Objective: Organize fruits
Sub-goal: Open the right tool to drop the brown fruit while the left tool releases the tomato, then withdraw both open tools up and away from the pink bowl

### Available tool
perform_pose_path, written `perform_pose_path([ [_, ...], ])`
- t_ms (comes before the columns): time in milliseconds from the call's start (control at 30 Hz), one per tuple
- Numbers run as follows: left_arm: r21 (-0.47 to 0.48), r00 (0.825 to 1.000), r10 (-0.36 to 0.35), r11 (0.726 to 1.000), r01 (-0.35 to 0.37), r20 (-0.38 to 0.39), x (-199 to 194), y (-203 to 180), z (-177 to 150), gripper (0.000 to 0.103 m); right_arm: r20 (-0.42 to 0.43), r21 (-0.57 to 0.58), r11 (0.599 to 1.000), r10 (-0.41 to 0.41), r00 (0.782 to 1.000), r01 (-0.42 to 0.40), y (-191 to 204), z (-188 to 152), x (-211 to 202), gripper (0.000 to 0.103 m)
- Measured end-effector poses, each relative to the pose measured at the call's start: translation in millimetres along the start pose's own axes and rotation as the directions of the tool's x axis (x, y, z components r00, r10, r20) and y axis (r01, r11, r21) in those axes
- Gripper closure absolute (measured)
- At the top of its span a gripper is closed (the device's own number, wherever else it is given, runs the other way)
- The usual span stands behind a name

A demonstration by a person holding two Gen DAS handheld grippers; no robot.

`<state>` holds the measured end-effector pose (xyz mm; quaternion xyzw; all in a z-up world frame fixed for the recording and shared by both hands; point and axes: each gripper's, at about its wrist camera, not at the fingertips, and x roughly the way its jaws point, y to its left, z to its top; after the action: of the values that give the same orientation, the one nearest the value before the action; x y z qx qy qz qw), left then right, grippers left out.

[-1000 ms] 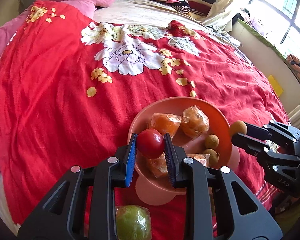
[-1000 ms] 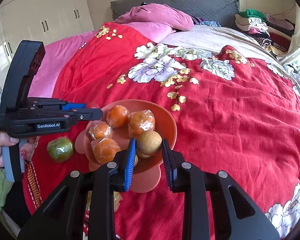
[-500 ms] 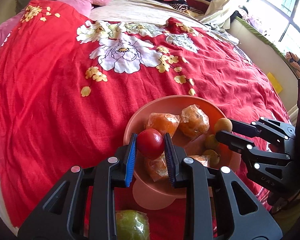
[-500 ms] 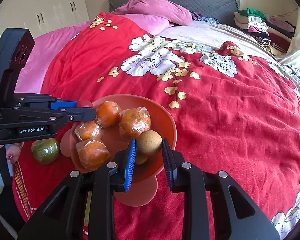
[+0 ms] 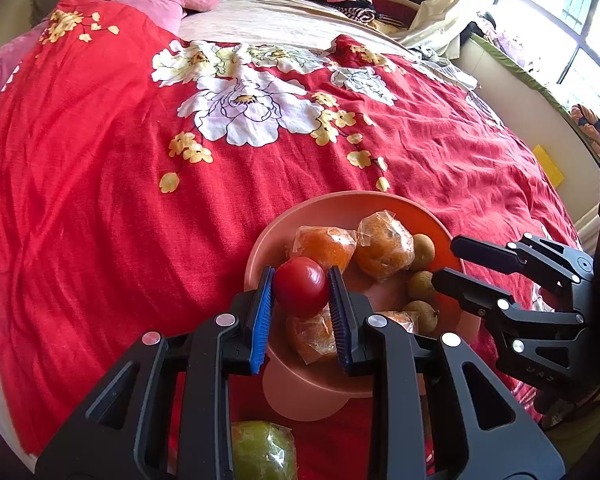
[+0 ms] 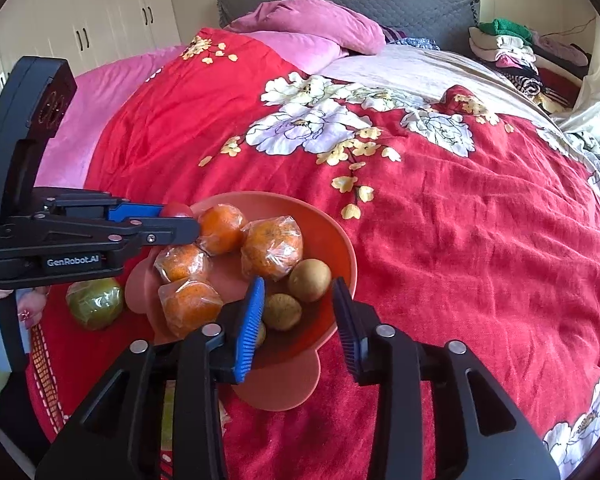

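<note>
A pink bowl (image 5: 380, 200) (image 6: 340, 240) sits on the red bedspread and holds several wrapped oranges (image 5: 384, 244) (image 6: 272, 248) and small brown round fruits (image 5: 422, 286) (image 6: 310, 280). My left gripper (image 5: 302, 290) is shut on a red tomato (image 5: 300, 286) above the bowl's near rim; it also shows in the right wrist view (image 6: 176, 216). My right gripper (image 6: 298, 314) is open and empty over the bowl, just behind the brown fruit; it also shows in the left wrist view (image 5: 448, 264). A wrapped green fruit (image 5: 262, 452) (image 6: 94, 308) lies on the bed beside the bowl.
The red floral bedspread (image 5: 140, 160) stretches beyond the bowl. Pink pillows (image 6: 312, 24) and folded clothes (image 6: 500, 40) lie at the far end. A window ledge (image 5: 540, 100) runs along the right side.
My right gripper has opened and let the brown round fruit go into the bowl. My left gripper still holds the tomato and has moved slightly over the bowl.
</note>
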<state>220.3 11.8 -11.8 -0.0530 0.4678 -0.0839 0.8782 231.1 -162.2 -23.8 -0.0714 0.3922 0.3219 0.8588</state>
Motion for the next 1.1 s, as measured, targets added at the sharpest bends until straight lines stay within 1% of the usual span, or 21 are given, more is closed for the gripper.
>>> perform_pose_path([
  [233,-0.008,1.0,-0.003,1.0,0.003,0.002,0.7,-0.5,0.1,0.083,0.015,0.014,1.0,0.002,1.0,-0.002,-1.4,-1.6,-7.3,0.059],
  [333,-0.011,1.0,-0.002,1.0,0.003,0.002,1.3,-0.9,-0.1,0.072,0.019,0.025,1.0,0.005,1.0,-0.005,-2.0,-3.7,-10.1,0.057],
  [500,-0.016,1.0,-0.002,1.0,0.003,0.003,1.3,0.3,-0.3,0.071,0.025,0.039,0.999,0.007,1.0,-0.008,-3.7,-5.7,-12.9,0.054],
  [567,-0.02,1.0,-0.003,1.0,0.003,0.008,0.8,0.2,0.1,0.066,0.029,0.046,0.999,0.009,1.0,-0.01,-3.9,-6.4,-14.6,0.052],
  [767,-0.027,1.0,0.002,1.0,-0.001,0.017,-2.2,2.2,0.0,0.062,0.039,0.059,0.998,0.009,0.999,-0.011,-4.2,-8.8,-19.5,0.047],
  [833,-0.027,1.0,0.003,1.0,-0.003,0.022,-3.6,0.8,0.2,0.059,0.043,0.065,0.998,0.007,0.999,-0.009,-5.1,-9.5,-20.9,0.043],
  [900,-0.029,1.0,0.0,1.0,0.001,0.026,-5.7,1.2,0.1,0.058,0.046,0.07,0.998,0.002,0.999,-0.006,-5.8,-10.3,-22.7,0.041],
  [1000,-0.031,1.0,0.0,1.0,0.001,0.03,-7.7,1.4,-0.5,0.056,0.052,0.074,0.997,-0.001,0.999,-0.003,-6.0,-10.9,-25.0,0.037],
  [1067,-0.032,0.999,-0.003,0.999,0.004,0.036,-9.1,1.1,-1.1,0.05,0.056,0.082,0.997,-0.003,0.998,-0.001,-7.2,-11.0,-25.9,0.033],
  [1100,-0.03,0.999,-0.004,1.0,0.005,0.039,-10.1,0.2,-1.4,0.048,0.059,0.085,0.996,-0.003,0.998,-0.002,-7.5,-11.1,-26.5,0.031],
])
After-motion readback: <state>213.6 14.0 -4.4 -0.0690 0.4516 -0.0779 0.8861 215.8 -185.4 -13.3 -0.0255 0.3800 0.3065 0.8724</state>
